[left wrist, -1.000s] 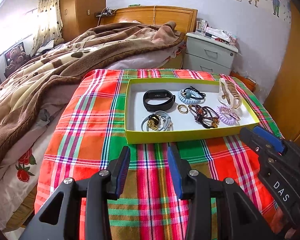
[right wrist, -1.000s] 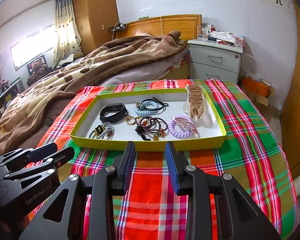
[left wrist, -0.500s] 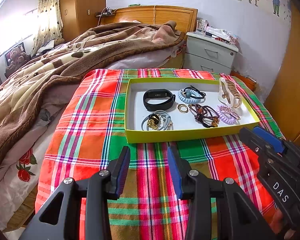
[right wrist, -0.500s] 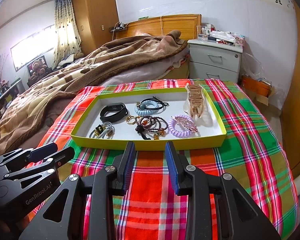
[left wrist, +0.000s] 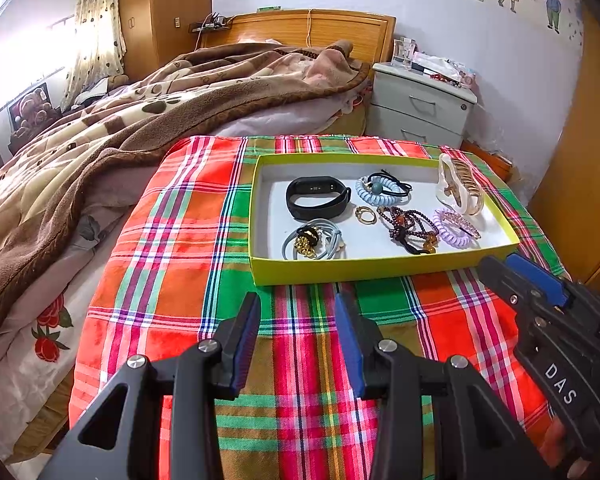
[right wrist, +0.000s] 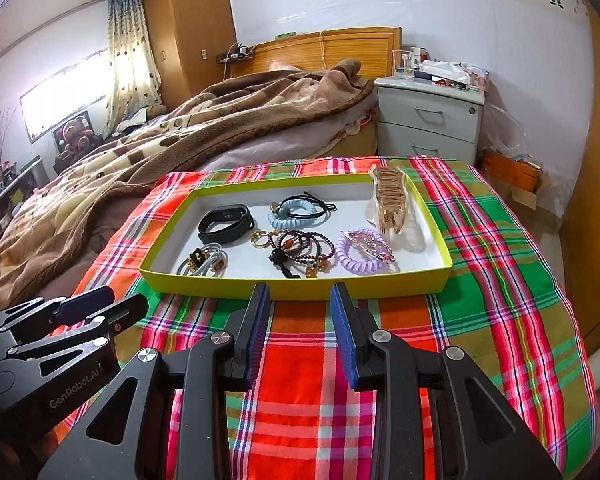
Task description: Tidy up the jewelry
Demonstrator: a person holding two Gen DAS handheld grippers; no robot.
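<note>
Both grippers' fingers [left wrist: 296,312] [right wrist: 300,304] gape empty above a plaid cloth [right wrist: 480,240] beside the bed [right wrist: 220,128].

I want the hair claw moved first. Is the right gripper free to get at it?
Probably yes. The right gripper is open and empty, just short of the tray. The hair claw stands at the tray's right end with nothing over it; only the low tray wall lies between.

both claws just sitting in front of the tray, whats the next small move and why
Probably ease the right claw forward over the yellow tray rim toward the purple coil hair tie. Both claws are open and empty, short of the tray, and that tie lies nearest it.
</note>
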